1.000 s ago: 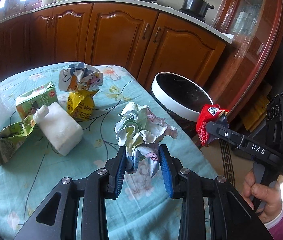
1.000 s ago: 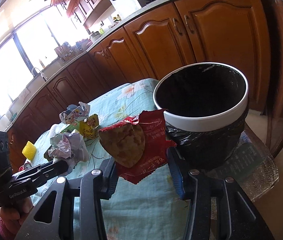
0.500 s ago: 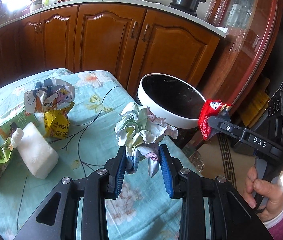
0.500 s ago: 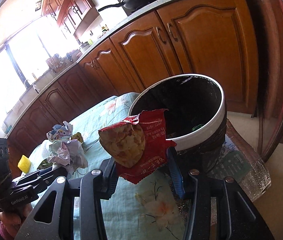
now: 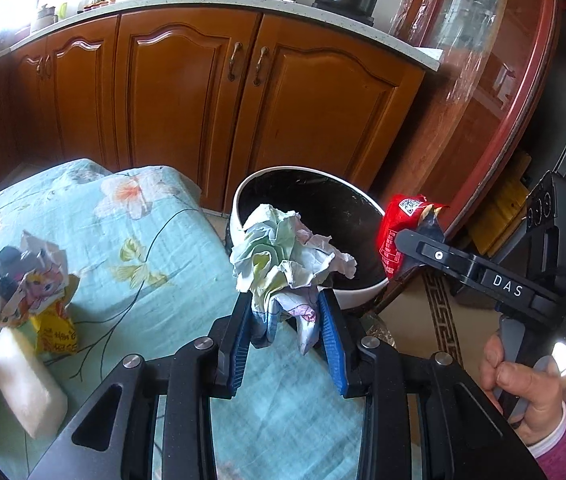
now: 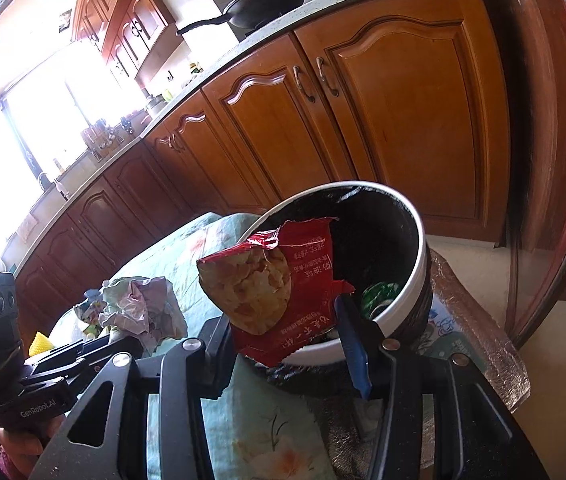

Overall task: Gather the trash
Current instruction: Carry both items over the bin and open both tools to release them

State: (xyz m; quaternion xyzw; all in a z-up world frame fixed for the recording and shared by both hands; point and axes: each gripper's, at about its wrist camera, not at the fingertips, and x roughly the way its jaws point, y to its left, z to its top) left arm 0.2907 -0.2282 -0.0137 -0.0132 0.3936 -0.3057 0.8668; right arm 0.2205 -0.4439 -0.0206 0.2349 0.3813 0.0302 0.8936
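Note:
My left gripper point(image 5: 285, 320) is shut on a crumpled ball of pale paper point(image 5: 283, 256) and holds it over the table's end, just before the near rim of the white bin point(image 5: 239, 208) with a black liner. My right gripper point(image 6: 283, 328) is shut on a red snack wrapper point(image 6: 279, 280) and holds it at the bin's point(image 6: 423, 264) near rim. The wrapper point(image 5: 401, 224) and right gripper also show at the right of the left wrist view. The paper ball point(image 6: 139, 304) shows at the left of the right wrist view. Some green trash point(image 6: 379, 296) lies inside the bin.
A table with a teal floral cloth point(image 5: 143, 248) holds a crumpled cartoon paper point(image 5: 19, 276), a yellow wrapper point(image 5: 57, 328) and a white block point(image 5: 23, 384) at the left. Wooden kitchen cabinets point(image 5: 203, 92) stand behind. A glass cabinet point(image 5: 495, 80) stands at the right.
Both grippers have moved toward the bin with their loads. The paper ball now reaches the bin's near rim and the red wrapper hangs at its opening.

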